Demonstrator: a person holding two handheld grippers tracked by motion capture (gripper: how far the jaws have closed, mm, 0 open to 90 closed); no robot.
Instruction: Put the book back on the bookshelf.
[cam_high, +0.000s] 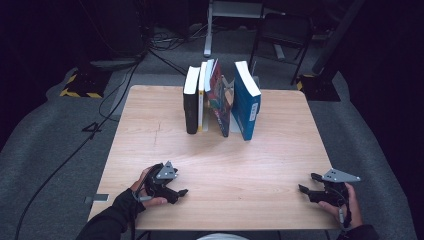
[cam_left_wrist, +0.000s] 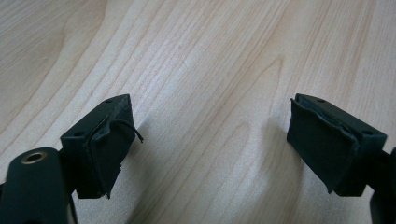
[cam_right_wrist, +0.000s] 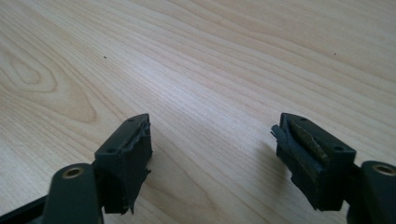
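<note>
Item: row of upright books, upper centre of the high view, on a pale wood tabletop

- Black book: leftmost, upright, spine toward the camera. Touching or just beside a thin book with a yellow foot.
- Patterned red-and-blue book: tilted, top leaning left toward the thin book; a pale support showed behind it, kind not clear.
- Blue book: rightmost, thickest, standing apart from the patterned one with a gap between.

Handling, judged: all stiff and boxy; the blue book probably the heaviest, the thin one light and apt to flex. Covers looked smooth, so likely slippery under rubber pads. Best hold would be across the covers near the top edge or at the spine; the blue book offers free faces on both sides. Pulling one volume may topple its neighbours.

Tools: left tool lower left, right tool lower right, both low over bare wood, well apart from the books. Each stood wide and held nothing; the pads of the left looked frayed at the edges
</note>
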